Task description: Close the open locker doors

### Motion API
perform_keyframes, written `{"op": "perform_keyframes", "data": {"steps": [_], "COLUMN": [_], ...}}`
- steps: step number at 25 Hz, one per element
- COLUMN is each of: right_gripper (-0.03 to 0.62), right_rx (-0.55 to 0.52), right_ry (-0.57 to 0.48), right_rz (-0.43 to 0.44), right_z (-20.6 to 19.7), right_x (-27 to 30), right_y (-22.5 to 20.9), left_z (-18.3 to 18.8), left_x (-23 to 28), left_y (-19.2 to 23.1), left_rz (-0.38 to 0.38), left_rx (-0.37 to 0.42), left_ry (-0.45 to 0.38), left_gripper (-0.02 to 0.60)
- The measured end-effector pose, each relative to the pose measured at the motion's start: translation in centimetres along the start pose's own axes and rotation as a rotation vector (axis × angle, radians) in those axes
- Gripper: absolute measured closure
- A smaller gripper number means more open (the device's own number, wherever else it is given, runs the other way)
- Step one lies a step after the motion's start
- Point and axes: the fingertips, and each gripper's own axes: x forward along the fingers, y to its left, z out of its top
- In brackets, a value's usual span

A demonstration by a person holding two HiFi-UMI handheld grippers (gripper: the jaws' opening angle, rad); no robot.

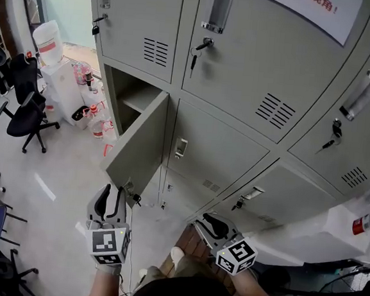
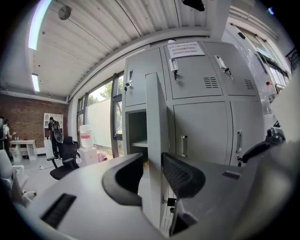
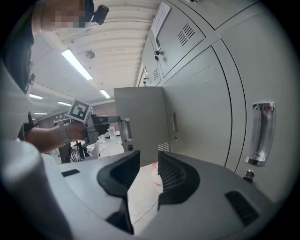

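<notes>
Above a pale office floor (image 1: 66, 179), the left gripper (image 1: 112, 194) is held, jaws apart, at the free edge of the open grey metal locker door (image 1: 140, 143), seemingly for pushing it shut, while the right gripper (image 1: 212, 222) is kept right of that door, jaws apart and empty.

Head view looks steeply down; all views share the open door (image 1: 140, 148) (image 2: 157, 140) (image 3: 140, 126)

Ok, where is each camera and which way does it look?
Head view: on the person's head, looking down at grey metal lockers; left gripper and right gripper show.
Left gripper view: on that gripper, facing the open grey locker door's edge.
Right gripper view: on that gripper, facing the door's outside; left arm shows.
All share that door.
</notes>
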Motion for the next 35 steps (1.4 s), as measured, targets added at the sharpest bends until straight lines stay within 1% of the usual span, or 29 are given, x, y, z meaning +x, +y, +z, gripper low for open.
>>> {"op": "perform_keyframes", "data": {"steps": [6, 12, 14, 18, 22, 24, 28, 32, 35], "right_gripper": [0.465, 0.465, 0.465, 0.465, 0.465, 0.465, 0.465, 0.465, 0.465], "right_rx": [-0.008, -0.025, -0.026, -0.025, -0.025, -0.023, -0.021, -0.017, -0.016], "right_ry": [0.01, 0.016, 0.018, 0.018, 0.021, 0.024, 0.028, 0.029, 0.034], "right_rz": [0.03, 0.066, 0.074, 0.083, 0.093, 0.099, 0.1, 0.096, 0.091], "right_z": [0.2, 0.9, 0.9, 1.1, 1.4, 1.3, 1.4, 1.5, 1.5], "right_x": [1.1, 2.1, 2.3, 2.8, 3.4, 3.6, 4.0, 4.2, 4.2], "right_y": [-0.5, -0.7, -1.1, -1.9, -2.7, -3.1, -4.0, -4.9, -5.7], "left_z": [0.2, 0.1, 0.2, 0.9, 1.1, 1.2, 0.6, 1.5, 1.7], "left_x": [1.4, 3.1, 3.7, 5.2, 7.0, 8.0, 10.1, 12.5, 14.4], "left_y": [2.5, 5.4, 6.3, 7.7, 9.3, 10.2, 11.9, 13.0, 13.5], "left_rz": [0.073, 0.175, 0.211, 0.285, 0.342, 0.362, 0.378, 0.394, 0.391], "left_rx": [-0.015, -0.032, -0.02, 0.032, 0.033, 0.022, -0.028, -0.01, -0.018], "left_ry": [-0.003, 0.009, 0.021, 0.055, 0.079, 0.089, 0.113, 0.117, 0.122], "left_gripper": [0.449, 0.453, 0.453, 0.453, 0.453, 0.453, 0.453, 0.455, 0.465]}}
